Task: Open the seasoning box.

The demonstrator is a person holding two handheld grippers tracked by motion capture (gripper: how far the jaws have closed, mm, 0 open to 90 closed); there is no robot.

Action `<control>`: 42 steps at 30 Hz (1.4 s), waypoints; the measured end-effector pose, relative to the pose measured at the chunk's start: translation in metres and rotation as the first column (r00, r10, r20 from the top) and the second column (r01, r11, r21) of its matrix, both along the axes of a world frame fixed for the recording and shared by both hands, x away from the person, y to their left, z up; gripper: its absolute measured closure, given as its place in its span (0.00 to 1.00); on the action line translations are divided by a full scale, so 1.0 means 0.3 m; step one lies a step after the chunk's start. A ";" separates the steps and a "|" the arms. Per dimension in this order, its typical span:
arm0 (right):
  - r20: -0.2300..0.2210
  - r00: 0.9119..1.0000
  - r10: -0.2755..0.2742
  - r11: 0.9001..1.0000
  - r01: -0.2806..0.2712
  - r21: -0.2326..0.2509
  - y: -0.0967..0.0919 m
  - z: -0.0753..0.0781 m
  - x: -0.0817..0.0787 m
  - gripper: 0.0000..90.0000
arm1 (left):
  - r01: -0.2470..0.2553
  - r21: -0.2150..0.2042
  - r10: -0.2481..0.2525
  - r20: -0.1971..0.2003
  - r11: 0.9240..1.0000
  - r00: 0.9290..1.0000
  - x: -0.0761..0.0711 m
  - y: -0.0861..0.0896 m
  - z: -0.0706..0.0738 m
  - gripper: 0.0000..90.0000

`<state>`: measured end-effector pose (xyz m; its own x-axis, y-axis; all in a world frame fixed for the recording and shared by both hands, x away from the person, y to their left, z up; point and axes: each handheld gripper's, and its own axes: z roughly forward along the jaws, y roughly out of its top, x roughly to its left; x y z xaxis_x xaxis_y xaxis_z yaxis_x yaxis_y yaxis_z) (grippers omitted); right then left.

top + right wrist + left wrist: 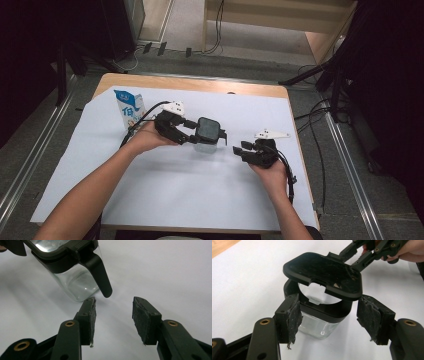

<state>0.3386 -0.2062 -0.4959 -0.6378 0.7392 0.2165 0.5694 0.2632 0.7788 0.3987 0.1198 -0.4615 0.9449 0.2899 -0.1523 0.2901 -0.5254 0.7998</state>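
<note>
High view: your left gripper [192,136] reaches in from the left to the clear container [206,145] near the middle of the white sheet [165,185]; the black lid [208,129] covers most of the glass body from above, so the jaw contact is hard to make out here. Left gripper view: the lid [324,275] stands tilted up off the black collar, and the open mouth shows beneath it. Your left pads [293,315] flank the collar; the near one seems to touch, the other stands clear, so no grip is made. Right gripper view: the top of the container [75,277] is cut off by the frame edge, and a black handle hangs down its side. Your right gripper [113,315] is half open with nothing between its jaws, and it points at the container from just beside it. Your right hand [270,167] rests low on the sheet, forearm coming in from the bottom edge. A blue-and-white carton [131,111] stands behind your left hand, its print too small to read.
</note>
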 end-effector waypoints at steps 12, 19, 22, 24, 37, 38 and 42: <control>-0.011 1.000 0.001 1.000 -0.001 0.004 -0.003 0.000 -0.001 0.63 | 0.058 0.008 -0.058 -0.025 0.998 0.998 0.005 -0.018 0.056 0.61; -0.013 1.000 0.000 1.000 0.000 0.003 -0.003 -0.001 0.000 0.63 | 0.063 0.001 -0.063 -0.020 0.998 0.998 -0.002 -0.016 0.077 0.62; -0.015 1.000 -0.001 1.000 0.001 0.002 -0.002 -0.001 -0.001 0.63 | 0.071 0.010 -0.071 -0.015 0.997 0.997 -0.003 -0.016 0.088 0.62; -0.015 1.000 -0.001 1.000 0.001 0.001 -0.003 -0.001 -0.001 0.63 | 0.067 0.004 -0.067 -0.013 0.998 0.998 -0.004 -0.016 0.094 0.62; -0.018 1.000 -0.002 1.000 0.002 0.000 -0.003 -0.002 0.000 0.63 | 0.064 0.013 -0.064 -0.007 0.998 0.998 -0.010 -0.013 0.099 0.61; -0.017 1.000 -0.002 1.000 0.002 -0.001 -0.003 -0.001 -0.001 0.62 | 0.065 0.017 -0.065 -0.011 0.998 0.998 -0.009 -0.011 0.100 0.61; -0.015 1.000 -0.001 1.000 0.001 -0.001 -0.002 -0.002 0.000 0.62 | 0.076 0.025 -0.076 -0.013 0.997 0.997 -0.009 -0.007 0.102 0.63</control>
